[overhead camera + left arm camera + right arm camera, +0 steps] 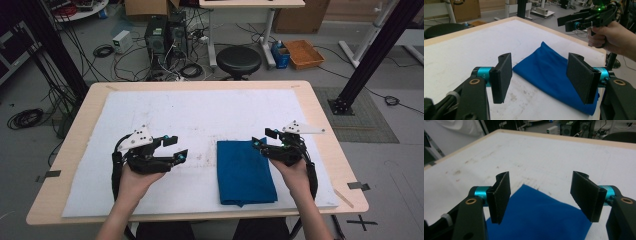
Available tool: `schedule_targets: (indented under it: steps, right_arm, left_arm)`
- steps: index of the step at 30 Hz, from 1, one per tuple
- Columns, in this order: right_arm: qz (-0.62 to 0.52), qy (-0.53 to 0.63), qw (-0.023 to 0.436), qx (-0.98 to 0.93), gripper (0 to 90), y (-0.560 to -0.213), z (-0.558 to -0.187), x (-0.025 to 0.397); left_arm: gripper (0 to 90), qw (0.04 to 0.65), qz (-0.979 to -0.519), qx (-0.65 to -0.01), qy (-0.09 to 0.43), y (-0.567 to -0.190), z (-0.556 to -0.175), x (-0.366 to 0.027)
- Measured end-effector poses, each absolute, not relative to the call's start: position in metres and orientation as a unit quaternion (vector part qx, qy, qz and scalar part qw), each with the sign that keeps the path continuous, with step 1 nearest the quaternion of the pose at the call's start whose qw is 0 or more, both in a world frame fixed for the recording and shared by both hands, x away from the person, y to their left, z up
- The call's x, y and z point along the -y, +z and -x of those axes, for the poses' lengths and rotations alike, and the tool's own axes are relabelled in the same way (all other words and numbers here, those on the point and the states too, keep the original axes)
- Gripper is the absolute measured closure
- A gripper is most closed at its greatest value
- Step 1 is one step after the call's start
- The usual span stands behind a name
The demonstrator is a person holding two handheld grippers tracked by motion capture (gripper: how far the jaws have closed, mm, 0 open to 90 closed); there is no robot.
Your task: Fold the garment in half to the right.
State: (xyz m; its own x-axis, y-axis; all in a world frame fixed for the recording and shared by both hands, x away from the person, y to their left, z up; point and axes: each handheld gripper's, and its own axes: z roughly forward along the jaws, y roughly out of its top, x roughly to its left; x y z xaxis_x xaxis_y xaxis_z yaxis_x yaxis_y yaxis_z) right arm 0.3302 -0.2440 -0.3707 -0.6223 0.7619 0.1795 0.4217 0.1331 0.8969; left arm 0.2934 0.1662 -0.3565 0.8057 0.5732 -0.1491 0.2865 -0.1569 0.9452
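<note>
A folded blue cloth point(245, 172) lies flat on the white mat point(200, 110), right of centre near the front edge. My left gripper point(177, 148) hovers open to the cloth's left, a short gap away, with nothing between its jaws. My right gripper point(263, 139) is open at the cloth's far right corner, just above it. In the left gripper view the wide-apart jaws frame the cloth point(554, 75), and the right gripper point(566, 22) shows beyond it in a hand. In the right gripper view the open jaws hang over the cloth's near corner point(541, 220).
The mat covers most of a light wooden table point(75, 135). Beyond the far edge stand a black stool point(238, 60), computer towers and loose cables. Black frame posts point(370, 55) rise at both far corners.
</note>
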Motion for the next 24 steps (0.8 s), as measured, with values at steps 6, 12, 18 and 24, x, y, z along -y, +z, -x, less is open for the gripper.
schedule_targets:
  steps: [6, 12, 18, 24]
  right_arm:
    - [-0.411, 0.518, 0.161, -0.733, 31.9, -0.376, -0.326, 0.26]
    - [-0.418, 0.52, 0.171, -0.725, 31.6, -0.372, -0.324, 0.275]
    - [-0.425, 0.519, 0.17, -0.722, 31.1, -0.372, -0.326, 0.281]
    - [-0.425, 0.513, 0.167, -0.726, 30.8, -0.376, -0.328, 0.281]
  left_arm:
    - [37.0, 0.581, -0.747, -0.294, 0.13, -0.359, -0.289, -0.177]
    - [36.5, 0.58, -0.746, -0.3, 0.131, -0.36, -0.291, -0.182]
    - [36.5, 0.578, -0.744, -0.307, 0.135, -0.362, -0.292, -0.187]
    - [36.4, 0.577, -0.743, -0.311, 0.139, -0.362, -0.292, -0.191]
